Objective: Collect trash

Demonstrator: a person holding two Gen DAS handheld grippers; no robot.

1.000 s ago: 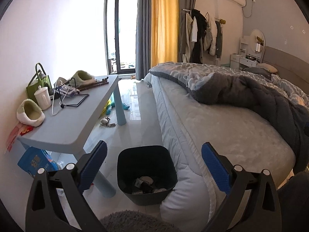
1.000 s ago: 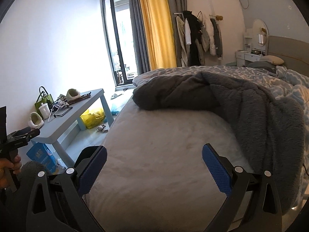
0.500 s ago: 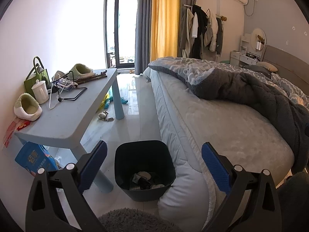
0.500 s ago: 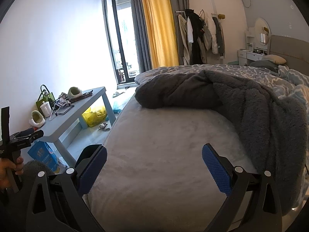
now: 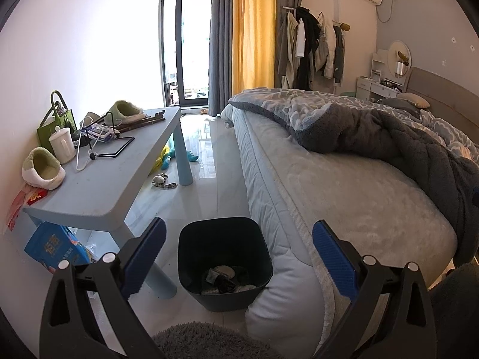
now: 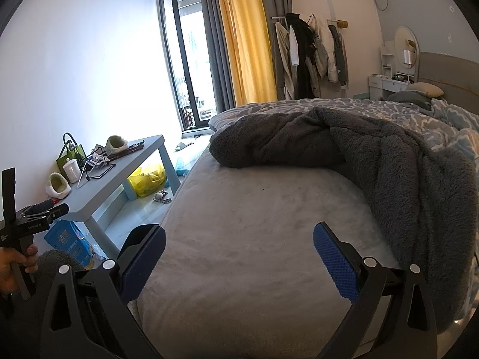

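A dark trash bin [image 5: 224,239] stands on the floor between the blue table and the bed, with several scraps [image 5: 227,278] at its bottom. My left gripper [image 5: 238,254] is open and empty, held above and just short of the bin. My right gripper [image 6: 239,257] is open and empty over the bare grey mattress [image 6: 254,224]. The left gripper's body and the hand holding it show at the left edge of the right wrist view [image 6: 27,224]. A blue packet [image 5: 54,246] and clear wrappers lie under the table. A yellow bag [image 6: 148,179] lies on the floor beyond it.
The low blue table [image 5: 98,185] holds two green slippers [image 5: 45,172], a white mug [image 5: 62,145], a green bag [image 5: 55,119] and a wire hanger. A grey blanket [image 6: 389,161] is heaped on the bed. A grey shaggy rug [image 5: 203,341] lies under my left gripper. Small toys [image 5: 161,179] lie on the floor.
Both views have drifted slightly: the bin now sits a little lower and nearer in the left wrist view. Both grippers stay open and empty.
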